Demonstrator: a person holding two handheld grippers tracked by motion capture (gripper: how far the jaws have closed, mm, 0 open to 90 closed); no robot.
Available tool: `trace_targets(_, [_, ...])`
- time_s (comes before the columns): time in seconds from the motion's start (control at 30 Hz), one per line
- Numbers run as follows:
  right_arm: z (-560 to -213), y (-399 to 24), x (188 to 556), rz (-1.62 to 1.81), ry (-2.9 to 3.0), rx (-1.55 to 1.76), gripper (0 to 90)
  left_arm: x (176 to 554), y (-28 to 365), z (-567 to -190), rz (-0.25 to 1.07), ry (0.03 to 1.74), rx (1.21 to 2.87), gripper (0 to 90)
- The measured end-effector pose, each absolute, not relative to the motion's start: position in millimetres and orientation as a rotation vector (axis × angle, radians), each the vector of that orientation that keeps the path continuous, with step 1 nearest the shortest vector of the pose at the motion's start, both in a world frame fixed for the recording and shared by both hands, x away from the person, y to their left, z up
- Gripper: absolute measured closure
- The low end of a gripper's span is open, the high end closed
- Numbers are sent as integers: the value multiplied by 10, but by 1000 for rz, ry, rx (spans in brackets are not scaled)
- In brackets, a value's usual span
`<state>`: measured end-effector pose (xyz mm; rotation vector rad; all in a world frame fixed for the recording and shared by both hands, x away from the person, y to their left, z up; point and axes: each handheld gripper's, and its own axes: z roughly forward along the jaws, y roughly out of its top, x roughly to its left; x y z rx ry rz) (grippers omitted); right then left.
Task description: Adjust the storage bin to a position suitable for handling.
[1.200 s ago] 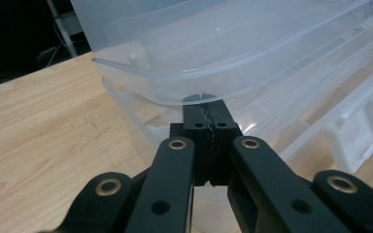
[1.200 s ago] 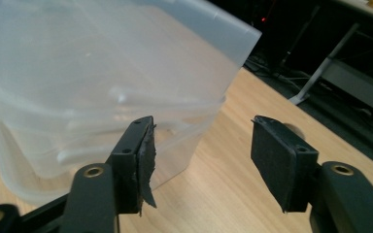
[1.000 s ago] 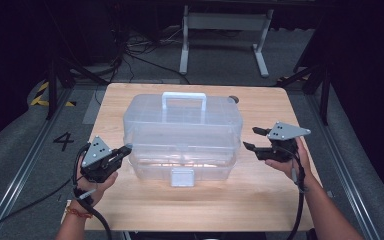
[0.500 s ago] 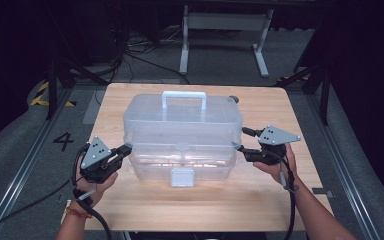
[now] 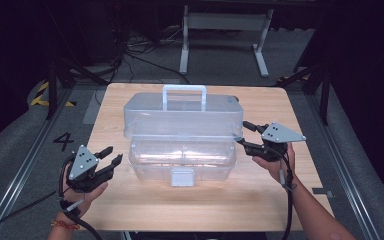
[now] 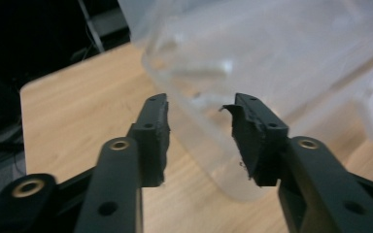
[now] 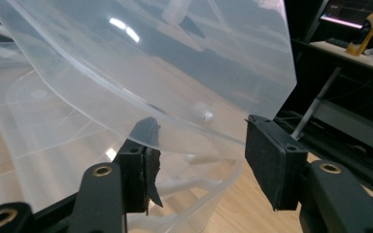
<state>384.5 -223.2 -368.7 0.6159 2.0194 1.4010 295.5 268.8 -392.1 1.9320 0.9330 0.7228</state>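
Dark room, wooden table (image 5: 145, 220) with a clear plastic box (image 5: 182, 162) in the middle, its lid (image 5: 182, 120) lifted and tilted back. Right gripper (image 5: 243, 134) sits at the lid's right end, jaws part-open and just been closing, lid edge between them; can't tell whether the pads press on it. Left gripper (image 5: 111, 156) is just off the box's left end, jaws just been opening, nothing held, box wall right ahead of them.

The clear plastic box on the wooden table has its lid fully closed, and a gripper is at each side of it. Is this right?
Not quite: the lid of the box is lifted open, as the high view shows. The left gripper and right gripper are indeed at its sides.
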Motion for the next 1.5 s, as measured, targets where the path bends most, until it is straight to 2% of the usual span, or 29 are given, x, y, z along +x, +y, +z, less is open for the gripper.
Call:
trace_targets(0.17, [-3632,-2227,3873,1404,2000,612,518,2976,2735,-4248,664,981,2056,491])
trace_targets(0.37, [-3558,-2189,3916,1415,1934,608,588,3042,2783,-4497,560,1028,2054,463])
trace_targets(0.67, [-3514,-2055,3943,1392,1836,653,604,3133,2733,-4698,445,1064,2137,375])
trace_targets(0.8, [-3487,-2038,3969,1404,1795,699,641,3153,2715,-4743,434,1080,2170,356])
trace_targets(1.5, [-3285,-1940,4154,1320,1746,773,699,3172,2737,-4806,431,1074,2157,292])
